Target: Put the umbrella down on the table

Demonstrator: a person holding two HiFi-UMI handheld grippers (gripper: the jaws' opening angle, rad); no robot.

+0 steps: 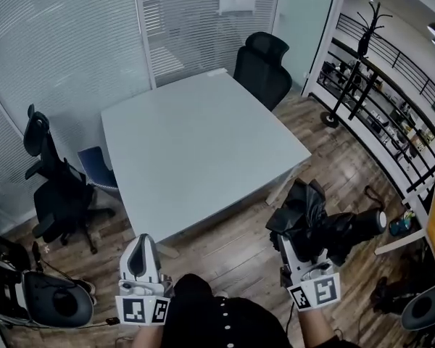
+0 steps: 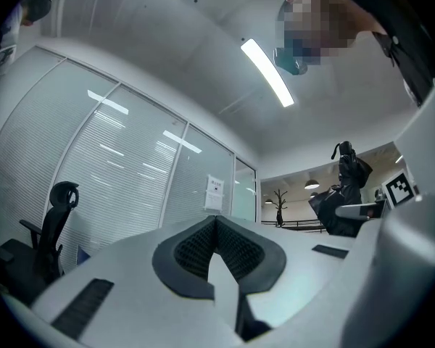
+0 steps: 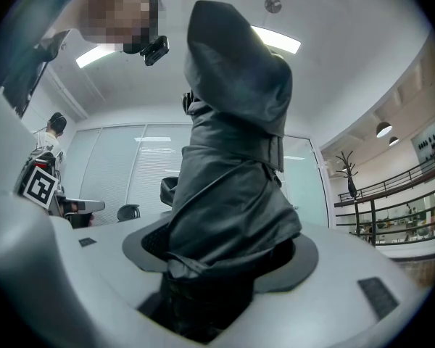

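Note:
A folded black umbrella (image 1: 320, 225) hangs over the wooden floor, just off the white table's (image 1: 203, 143) near right corner. My right gripper (image 1: 293, 243) is shut on it, and its pale-tipped end points right. In the right gripper view the umbrella's (image 3: 232, 165) crumpled fabric rises up from between the jaws of my right gripper (image 3: 217, 270) and fills the middle of the picture. My left gripper (image 1: 141, 243) is at the lower left, short of the table's near edge. It holds nothing, and in the left gripper view its pads meet (image 2: 216, 223).
A black office chair (image 1: 262, 65) stands at the table's far corner. Another black chair (image 1: 54, 187) and a blue one (image 1: 96, 167) are on the left. A coat stand (image 1: 362, 42) and a railing with shelves line the right side. Glass walls with blinds close the back.

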